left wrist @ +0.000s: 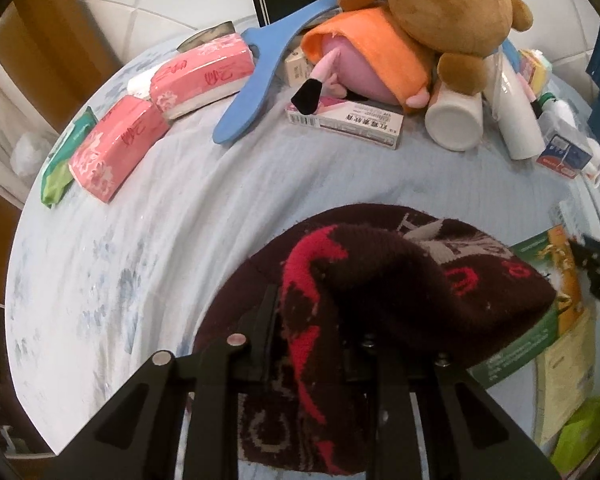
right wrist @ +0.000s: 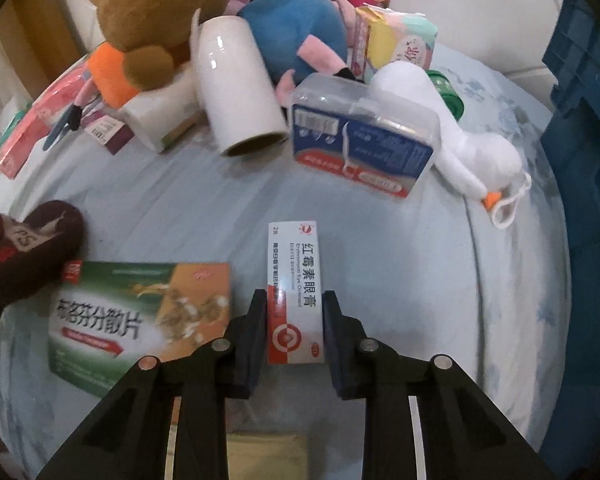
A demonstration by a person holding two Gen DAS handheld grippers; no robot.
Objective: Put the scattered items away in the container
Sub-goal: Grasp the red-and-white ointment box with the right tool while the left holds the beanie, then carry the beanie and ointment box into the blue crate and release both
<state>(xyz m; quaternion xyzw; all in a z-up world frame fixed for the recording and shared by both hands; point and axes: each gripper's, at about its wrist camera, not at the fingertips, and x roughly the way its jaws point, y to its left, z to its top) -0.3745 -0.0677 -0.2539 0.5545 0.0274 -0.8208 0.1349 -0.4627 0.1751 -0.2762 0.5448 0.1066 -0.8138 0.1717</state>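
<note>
In the left wrist view, the left gripper was clamped on a dark knitted hat, bunched between its fingers and draped over them, just above the pale blue sheet. Beyond the hat lay pink tissue packs and a brown plush bear.

In the right wrist view, the right gripper pinched a white-and-red ointment box, held above the sheet. The blue crate, well right of the box, looked like the container; carrying both items there seemed next. White cushioned upholstery backed the clutter.
</note>
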